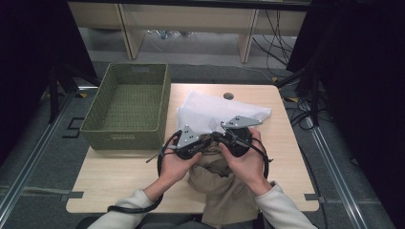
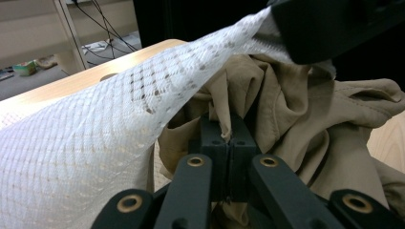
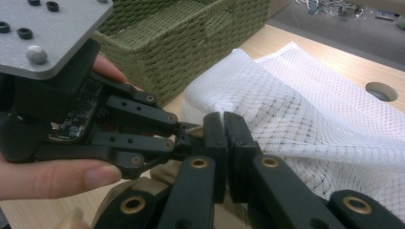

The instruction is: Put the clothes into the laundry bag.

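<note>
— Looking at the beige garment (image 1: 224, 183), where does it lie from the two grippers?

— It is bunched at the near edge of the table (image 1: 119, 176), in the middle, and it hangs a little over that edge toward the person. Both grippers meet at its far end, just where it goes under the white mesh bag (image 1: 215, 112). So the cloth runs from the jaws back toward the person, and the bag lies on the far side of the jaws.

— What do the jaws do?

— The left gripper (image 2: 228, 136) has its jaws pressed together on a small fold of the beige cloth; in the left gripper view the fold stands up between the two pads. The right gripper (image 3: 224, 138) is also closed, and it seems to pinch the edge of the mesh bag, which drapes over it.

— Which hand is nearer to the garment?

— Both are touching close, tip to tip. The left one has the garment itself; the right one has the bag's rim, I think.

— And the green basket (image 1: 129, 102)?

— It stands on the far left, well apart from the cloth, with nothing inside that I can see.

— Then the next move?

— I judge the garment must go away from the person, into the bag's opening, while the right gripper keeps the rim lifted.
</note>
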Motion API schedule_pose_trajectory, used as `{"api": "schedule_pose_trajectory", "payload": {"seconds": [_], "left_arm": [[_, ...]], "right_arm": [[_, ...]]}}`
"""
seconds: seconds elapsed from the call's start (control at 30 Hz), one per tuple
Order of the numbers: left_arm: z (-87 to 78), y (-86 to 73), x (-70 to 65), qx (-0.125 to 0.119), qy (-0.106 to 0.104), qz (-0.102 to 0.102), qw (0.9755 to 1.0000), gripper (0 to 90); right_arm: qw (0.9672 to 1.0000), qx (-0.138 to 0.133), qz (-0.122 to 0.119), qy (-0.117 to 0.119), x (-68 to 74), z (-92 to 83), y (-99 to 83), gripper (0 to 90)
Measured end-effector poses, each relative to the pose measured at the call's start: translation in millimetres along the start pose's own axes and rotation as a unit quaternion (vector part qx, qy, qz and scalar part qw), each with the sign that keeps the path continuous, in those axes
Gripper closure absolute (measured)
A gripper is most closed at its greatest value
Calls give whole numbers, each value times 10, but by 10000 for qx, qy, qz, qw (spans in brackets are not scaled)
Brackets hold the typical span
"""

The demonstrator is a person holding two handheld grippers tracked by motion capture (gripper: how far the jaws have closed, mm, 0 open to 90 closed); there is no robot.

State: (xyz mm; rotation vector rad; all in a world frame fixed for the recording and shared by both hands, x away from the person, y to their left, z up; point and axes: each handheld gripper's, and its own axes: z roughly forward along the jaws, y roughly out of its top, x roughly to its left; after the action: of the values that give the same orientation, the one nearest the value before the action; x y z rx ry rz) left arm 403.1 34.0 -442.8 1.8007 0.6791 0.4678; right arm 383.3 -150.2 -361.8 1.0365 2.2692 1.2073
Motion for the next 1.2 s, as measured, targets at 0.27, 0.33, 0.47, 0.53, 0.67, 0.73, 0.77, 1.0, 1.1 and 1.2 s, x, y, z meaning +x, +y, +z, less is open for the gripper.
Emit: {"api": "schedule_pose_trajectory", "payload": {"seconds": [0.27, 0.33, 0.47, 0.53, 0.67, 0.73, 0.77, 1.0, 1.1, 1.2], "left_arm": [[-110, 78, -27, -464, 246, -136, 9985, 889], [-177, 125, -58, -753, 378, -100, 9964, 889], [-184, 186, -73, -834, 600, 244, 9944, 885], [-91, 148, -27, -635, 753, 370, 9944, 881], [145, -50, 131, -209, 1021, 366, 9939, 874], [195, -96, 130, -111, 983, 389, 9943, 857], [214, -105, 129, -62, 949, 418, 9946, 843], [105, -55, 94, -93, 766, 311, 9965, 639], [-59, -31, 71, -143, 660, 265, 9974, 542], [-224, -42, 30, -162, 463, 207, 9986, 454]], "right_arm": [[9995, -201, -138, 222, 109, -73, 42, 900], [9991, -280, -112, 281, 148, -122, 65, 900], [9980, -441, -130, 443, 198, -232, 121, 900], [9978, -461, -121, 451, 180, -244, 129, 900], [9991, -297, 48, 313, 133, -174, 81, 900], [9993, -184, 58, 333, 102, -125, 56, 900], [9995, -164, 50, 281, 75, -98, 43, 900], [9998, -76, 19, 176, 29, -40, 12, 900], [9999, -38, 36, 164, 34, -31, 7, 900], [9998, -5, 119, 175, 35, -30, 6, 900]]}}
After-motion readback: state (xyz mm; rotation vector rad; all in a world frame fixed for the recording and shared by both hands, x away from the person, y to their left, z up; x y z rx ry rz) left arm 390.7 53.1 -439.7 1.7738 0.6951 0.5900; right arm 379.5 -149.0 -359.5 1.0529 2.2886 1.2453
